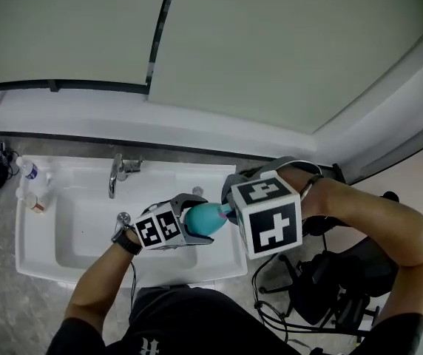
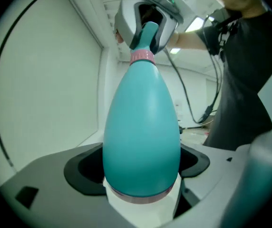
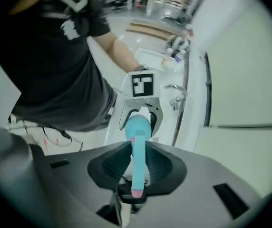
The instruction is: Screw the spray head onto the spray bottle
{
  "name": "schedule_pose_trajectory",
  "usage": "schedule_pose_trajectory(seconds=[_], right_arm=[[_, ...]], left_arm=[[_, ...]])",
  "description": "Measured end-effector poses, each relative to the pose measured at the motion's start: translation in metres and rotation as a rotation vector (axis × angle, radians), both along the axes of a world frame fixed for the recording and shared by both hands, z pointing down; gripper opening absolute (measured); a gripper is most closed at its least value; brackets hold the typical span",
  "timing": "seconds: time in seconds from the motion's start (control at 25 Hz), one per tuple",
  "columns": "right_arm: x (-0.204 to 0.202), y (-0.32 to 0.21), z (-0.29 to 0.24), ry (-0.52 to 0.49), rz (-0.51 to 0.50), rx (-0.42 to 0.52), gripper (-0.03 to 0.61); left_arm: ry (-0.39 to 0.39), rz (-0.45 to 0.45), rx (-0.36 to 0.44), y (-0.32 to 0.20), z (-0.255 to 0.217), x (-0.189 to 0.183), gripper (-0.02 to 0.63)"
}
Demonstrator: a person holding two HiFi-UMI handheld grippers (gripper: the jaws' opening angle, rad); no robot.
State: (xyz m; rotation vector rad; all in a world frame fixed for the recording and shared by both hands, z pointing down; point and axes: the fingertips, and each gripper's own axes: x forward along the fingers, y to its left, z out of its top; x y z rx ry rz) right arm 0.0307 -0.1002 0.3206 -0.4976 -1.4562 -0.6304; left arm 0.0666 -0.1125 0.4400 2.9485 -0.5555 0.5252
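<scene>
Left gripper (image 1: 194,221): jaws pressed against the wide lower body of a teal spray bottle (image 2: 140,127), which fills its own view from the base up; a pale pink band rings the bottle's base. The bottle tapers away from this gripper to a pink collar (image 2: 141,57) at its neck.

Right gripper (image 3: 137,167): jaws closed on the slim teal spray head (image 2: 148,32), which runs lengthwise between the two black pads and ends in a pink tip nearest the camera. The spray head sits at the bottle's neck, just beyond the collar; whether its thread is fully seated cannot be told.

Each gripper carries a marker cube, the left one (image 1: 158,229) small and the right one (image 1: 267,217) large in the head view. There the two grippers face one another with the bottle spanning the gap between them.

The bottle is held in the air over the front right part of a white sink (image 1: 41,265). A chrome faucet (image 1: 115,174) stands at the sink's back edge, and a small capped bottle (image 1: 29,171) stands near its left corner. A black chair (image 1: 326,276) is to the right of the sink.
</scene>
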Motion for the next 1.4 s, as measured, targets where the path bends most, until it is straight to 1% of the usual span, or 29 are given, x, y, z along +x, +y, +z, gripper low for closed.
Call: schedule_pose_trajectory(seconds=[0.08, 0.16, 0.2, 0.24, 0.28, 0.32, 0.36, 0.4, 0.52, 0.64, 0.72, 0.76, 0.8, 0.84, 0.88, 0.92, 0.96, 1.0, 1.12, 1.2, 1.24, 1.28, 1.32, 1.36, 1.4], right_arm=[[0.0, -0.016, 0.008, 0.005, 0.269, -0.065, 0.092], [0.003, -0.029, 0.019, 0.019, 0.541, -0.14, 0.092], [0.002, -0.033, 0.024, 0.021, 0.671, -0.189, 0.092], [0.001, -0.036, 0.029, 0.016, 0.788, -0.243, 0.092], [-0.001, -0.037, 0.032, 0.005, 0.881, -0.295, 0.092], [-0.004, -0.036, 0.034, -0.014, 0.94, -0.338, 0.092], [-0.007, -0.035, 0.034, -0.04, 0.963, -0.366, 0.092], [-0.011, -0.032, 0.031, -0.066, 0.951, -0.382, 0.094], [-0.018, -0.02, 0.017, -0.103, 0.834, -0.392, 0.094], [-0.021, -0.011, -0.003, -0.125, 0.721, -0.413, 0.095], [-0.024, -0.007, -0.029, -0.2, 0.609, -0.437, 0.094], [-0.026, -0.005, -0.042, -0.253, 0.512, -0.41, 0.094], [-0.026, -0.005, -0.051, -0.302, 0.388, -0.349, 0.094], [-0.025, -0.004, -0.054, -0.335, 0.26, -0.268, 0.094], [-0.022, -0.004, -0.053, -0.346, 0.161, -0.193, 0.094], [-0.018, -0.003, -0.048, -0.335, 0.114, -0.146, 0.094], [-0.013, -0.003, -0.041, -0.312, 0.131, -0.132, 0.094], [-0.008, -0.004, -0.035, -0.282, 0.195, -0.139, 0.094], [0.008, -0.01, -0.018, -0.208, 0.431, -0.179, 0.094], [0.007, -0.009, -0.016, -0.205, 0.554, -0.253, 0.094], [0.003, -0.009, -0.021, -0.225, 0.581, -0.291, 0.094], [-0.003, -0.009, -0.029, -0.257, 0.57, -0.318, 0.094], [-0.008, -0.008, -0.04, -0.292, 0.52, -0.332, 0.094], [-0.011, -0.006, -0.052, -0.324, 0.429, -0.327, 0.094], [-0.011, -0.003, -0.061, -0.342, 0.297, -0.295, 0.094]], left_arm=[[-0.08, -0.114, 0.028, -0.015, 0.01, -0.006, 0.419], [-0.145, -0.189, 0.044, -0.025, 0.021, -0.013, 0.419], [-0.159, -0.201, 0.041, -0.027, 0.027, -0.014, 0.419], [-0.155, -0.195, 0.029, -0.027, 0.032, -0.014, 0.419], [-0.136, -0.174, 0.011, -0.024, 0.035, -0.014, 0.419], [-0.108, -0.146, -0.009, -0.021, 0.037, -0.013, 0.419], [-0.083, -0.116, -0.025, -0.017, 0.038, -0.012, 0.419], [-0.065, -0.086, -0.034, -0.015, 0.039, -0.012, 0.419], [-0.032, -0.003, -0.028, -0.009, 0.04, -0.01, 0.419], [0.045, 0.064, -0.038, 0.001, 0.039, -0.009, 0.419], [0.092, 0.098, -0.046, 0.005, 0.033, -0.009, 0.419], [0.108, 0.113, -0.048, 0.007, 0.03, -0.01, 0.419], [0.119, 0.127, -0.048, 0.008, 0.027, -0.01, 0.419], [0.125, 0.137, -0.045, 0.009, 0.024, -0.01, 0.419], [0.128, 0.141, -0.04, 0.01, 0.023, -0.01, 0.419], [0.128, 0.138, -0.035, 0.009, 0.021, -0.009, 0.419], [0.126, 0.13, -0.029, 0.008, 0.021, -0.009, 0.419], [0.122, 0.119, -0.025, 0.006, 0.021, -0.008, 0.419], [0.11, 0.086, -0.032, 0.0, 0.024, -0.01, 0.419], [0.112, 0.089, -0.046, 0.0, 0.027, -0.011, 0.419], [0.122, 0.103, -0.051, 0.001, 0.027, -0.01, 0.419], [0.136, 0.123, -0.055, 0.004, 0.025, -0.009, 0.419], [0.151, 0.148, -0.058, 0.008, 0.022, -0.007, 0.419], [0.165, 0.178, -0.062, 0.013, 0.019, -0.005, 0.419], [0.178, 0.209, -0.067, 0.018, 0.016, -0.003, 0.419]])
